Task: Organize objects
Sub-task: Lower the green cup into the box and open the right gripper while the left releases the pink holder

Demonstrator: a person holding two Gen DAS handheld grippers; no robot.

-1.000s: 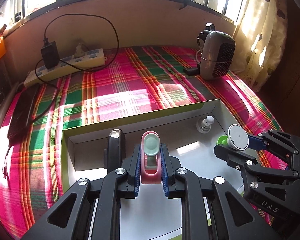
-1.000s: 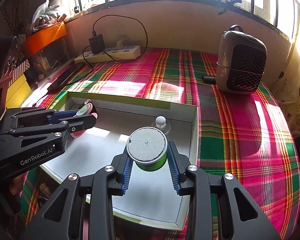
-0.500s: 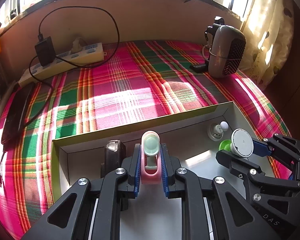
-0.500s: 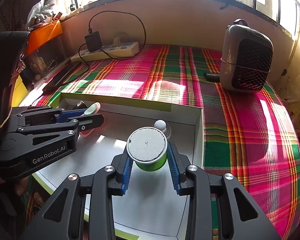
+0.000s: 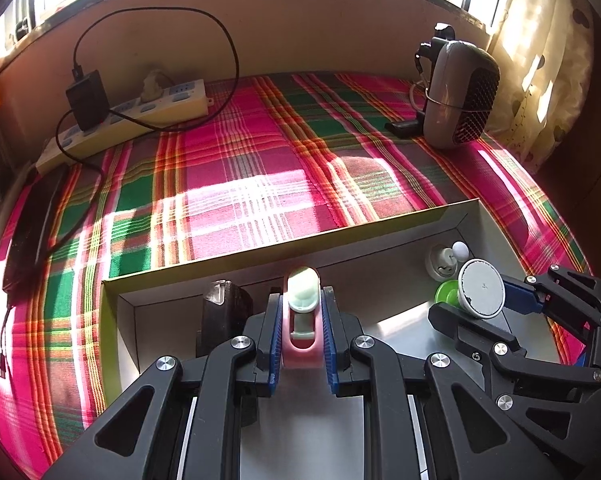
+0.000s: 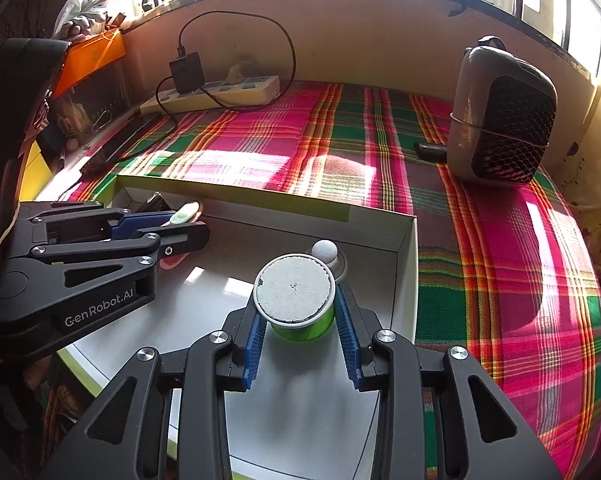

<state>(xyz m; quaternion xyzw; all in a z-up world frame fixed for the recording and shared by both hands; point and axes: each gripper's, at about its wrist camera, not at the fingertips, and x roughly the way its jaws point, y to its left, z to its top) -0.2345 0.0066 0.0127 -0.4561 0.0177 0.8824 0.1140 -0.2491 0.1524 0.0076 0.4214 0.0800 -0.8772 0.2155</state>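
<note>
My left gripper [image 5: 300,304] is shut on a pink holder [image 5: 300,350] with a pale green oval piece on top. It hangs over the left half of a shallow white box [image 5: 284,246] with yellow-green outer walls. My right gripper [image 6: 298,316] is shut on a green cup [image 6: 294,294] sealed with a white lid, above the box's right half. In the left wrist view the cup [image 5: 481,293] and right gripper [image 5: 476,304] show at the right. The left gripper [image 6: 188,222] and its pink holder [image 6: 172,260] show at the left in the right wrist view.
Inside the box a small white knobbed piece [image 5: 446,262] sits in the far right corner and a dark block [image 5: 224,308] at the far left. On the plaid cloth [image 5: 260,168] stand a grey heater [image 5: 460,96] and a power strip [image 5: 140,116] with a charger.
Both grippers keep their hold. The views have drifted only slightly, and nothing in the box has moved.
</note>
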